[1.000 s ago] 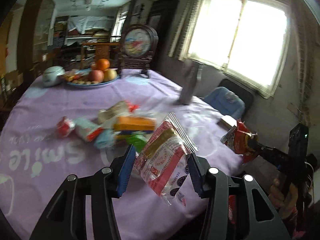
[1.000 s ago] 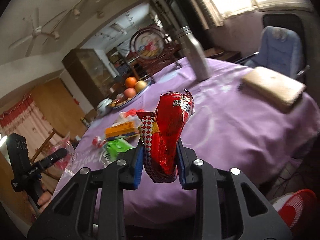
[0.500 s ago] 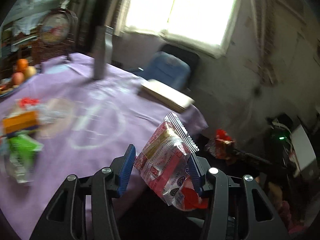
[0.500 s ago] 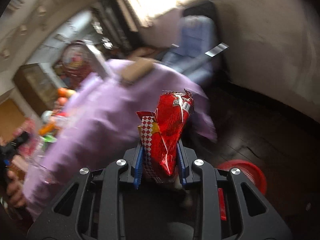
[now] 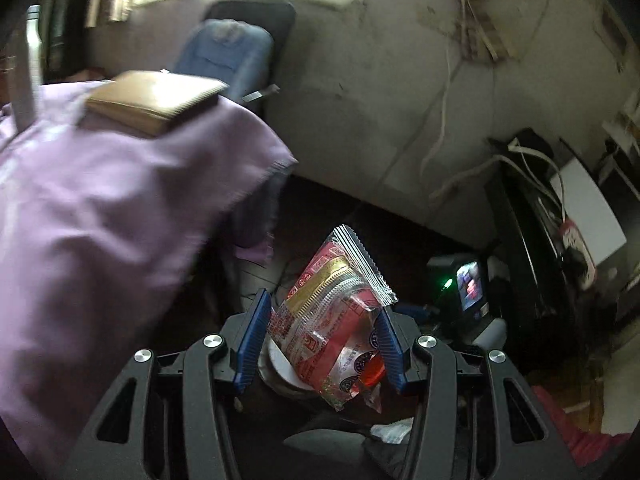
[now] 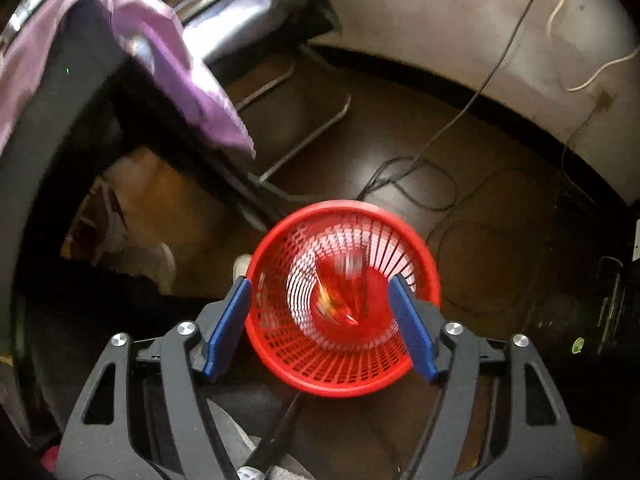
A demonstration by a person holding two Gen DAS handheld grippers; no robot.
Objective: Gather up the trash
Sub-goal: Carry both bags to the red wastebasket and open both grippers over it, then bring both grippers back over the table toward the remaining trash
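Observation:
In the left wrist view my left gripper [image 5: 320, 332] is shut on a clear snack packet with red and gold print [image 5: 334, 320], held in the air beside the table's edge. In the right wrist view my right gripper [image 6: 320, 316] is open and empty, right above a red mesh basket [image 6: 348, 376] on the dark floor. A red wrapper [image 6: 340, 296] shows blurred inside the basket, below the open jaws.
The table with its purple cloth [image 5: 100, 220] fills the left; a tan book [image 5: 152, 100] and a metal bottle [image 5: 30, 60] sit on it. A blue chair [image 5: 228, 56] stands behind. Cables [image 6: 420, 176] lie on the floor by the wall. The right gripper's body [image 5: 464, 284] shows low right.
Both grippers swung away from the table and down toward the floor. My right gripper opened and let go of the red wrapper, which is now in the red basket. The left still holds its packet.

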